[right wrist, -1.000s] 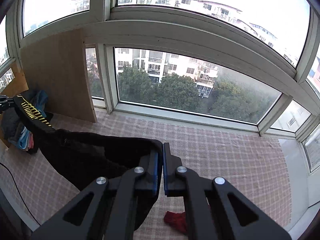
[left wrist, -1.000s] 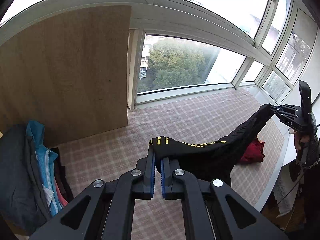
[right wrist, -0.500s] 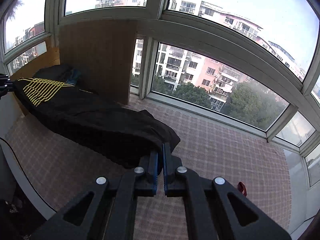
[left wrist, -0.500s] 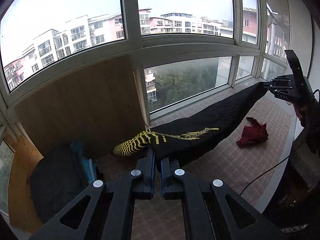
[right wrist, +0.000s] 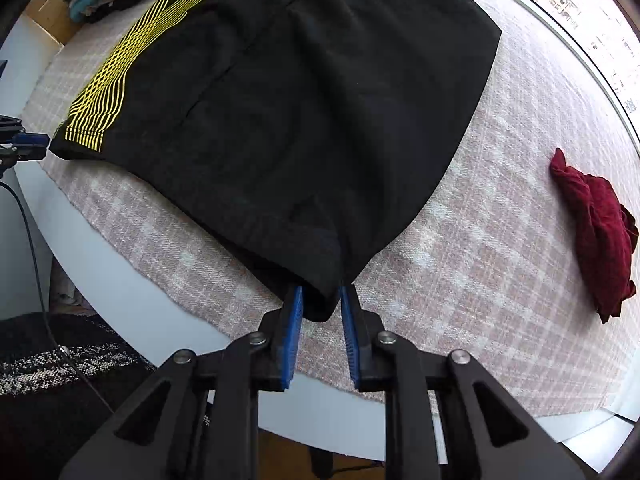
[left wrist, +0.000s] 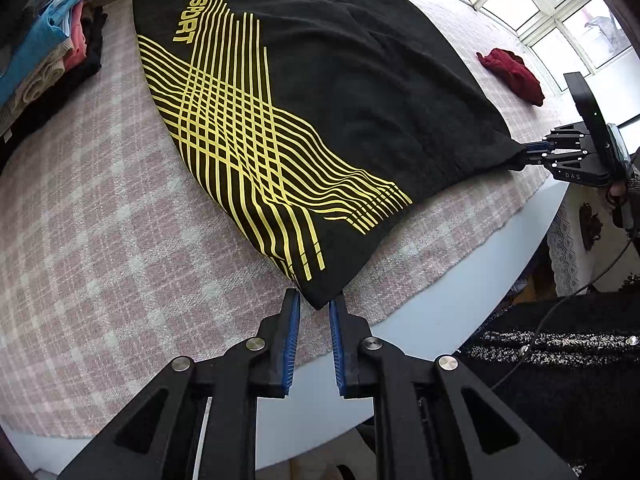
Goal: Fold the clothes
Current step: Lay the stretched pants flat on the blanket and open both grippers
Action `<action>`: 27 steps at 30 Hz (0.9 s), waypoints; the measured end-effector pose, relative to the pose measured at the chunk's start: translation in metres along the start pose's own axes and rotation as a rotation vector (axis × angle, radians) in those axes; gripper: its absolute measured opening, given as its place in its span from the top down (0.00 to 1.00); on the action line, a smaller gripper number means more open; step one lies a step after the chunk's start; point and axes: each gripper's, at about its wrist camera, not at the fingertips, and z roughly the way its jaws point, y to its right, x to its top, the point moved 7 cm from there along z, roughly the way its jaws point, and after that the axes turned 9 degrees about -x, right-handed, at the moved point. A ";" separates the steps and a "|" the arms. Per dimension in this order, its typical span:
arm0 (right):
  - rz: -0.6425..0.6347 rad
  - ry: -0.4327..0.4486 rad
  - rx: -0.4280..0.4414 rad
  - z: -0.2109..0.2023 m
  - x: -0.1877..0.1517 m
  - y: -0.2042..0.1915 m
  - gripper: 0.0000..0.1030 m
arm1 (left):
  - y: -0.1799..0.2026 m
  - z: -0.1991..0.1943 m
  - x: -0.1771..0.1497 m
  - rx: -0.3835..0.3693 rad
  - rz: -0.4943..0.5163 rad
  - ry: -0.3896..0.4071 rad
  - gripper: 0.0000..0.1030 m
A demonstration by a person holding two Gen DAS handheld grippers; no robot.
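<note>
Black sport shorts (left wrist: 320,92) flat on checked cloth (left wrist: 88,216). Left gripper (left wrist: 314,312) jaws opening, hem corner between them. Right gripper (right wrist: 320,304) jaws opening, waistband corner between pads.

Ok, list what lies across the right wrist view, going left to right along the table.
Left gripper at the table edge → black shorts with yellow stripes → bare checked cloth → crumpled red garment.

Left tool (left wrist: 314,306) and right tool (right wrist: 320,300) both point steeply downward, jaws opening.
</note>
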 end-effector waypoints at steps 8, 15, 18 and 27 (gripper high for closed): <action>0.213 0.111 0.000 -0.019 0.019 0.055 0.55 | 0.004 -0.027 0.026 0.064 0.022 0.124 0.75; 0.178 0.046 0.056 0.008 0.005 0.034 0.55 | 0.024 0.000 0.021 0.130 0.128 0.086 0.69; 0.166 0.053 0.062 0.010 0.007 0.026 0.55 | 0.015 0.014 0.022 0.190 0.145 0.055 0.69; 0.127 0.093 0.052 0.002 0.026 0.009 0.55 | -0.031 0.013 -0.003 0.248 0.040 -0.007 1.00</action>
